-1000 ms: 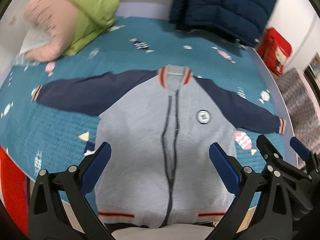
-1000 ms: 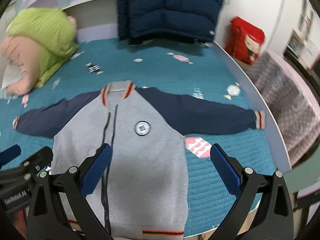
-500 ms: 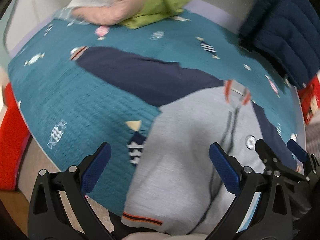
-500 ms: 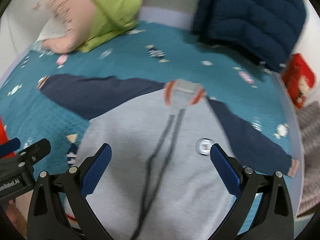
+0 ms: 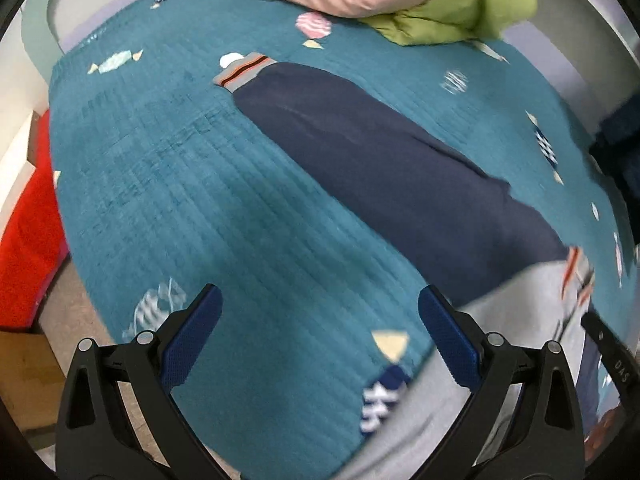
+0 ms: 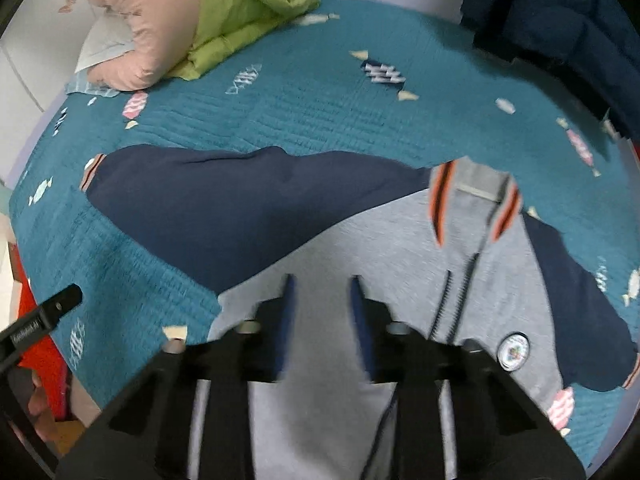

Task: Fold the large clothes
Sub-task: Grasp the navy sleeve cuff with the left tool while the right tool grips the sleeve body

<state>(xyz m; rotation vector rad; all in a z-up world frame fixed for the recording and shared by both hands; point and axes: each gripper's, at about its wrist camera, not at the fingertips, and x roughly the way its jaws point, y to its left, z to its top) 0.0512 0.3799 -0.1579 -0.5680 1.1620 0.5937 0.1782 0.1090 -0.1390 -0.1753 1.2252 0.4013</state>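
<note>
The left gripper (image 5: 318, 334) is wide open over the blue bed cover (image 5: 192, 184). The right gripper (image 6: 320, 320) is partly closed above the grey jacket (image 6: 360, 260), holding nothing. The jacket lies flat, its long dark sleeve (image 5: 380, 164) stretched out. No fold is made yet.

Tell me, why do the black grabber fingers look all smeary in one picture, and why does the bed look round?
Right wrist view: the right gripper is smeared by motion blur, and so is the jacket under it. Left wrist view: the left gripper looks sharp, while the navy sleeve is slightly soft. Both views: the fisheye lens bends the teal bedspread into a dome.
</note>
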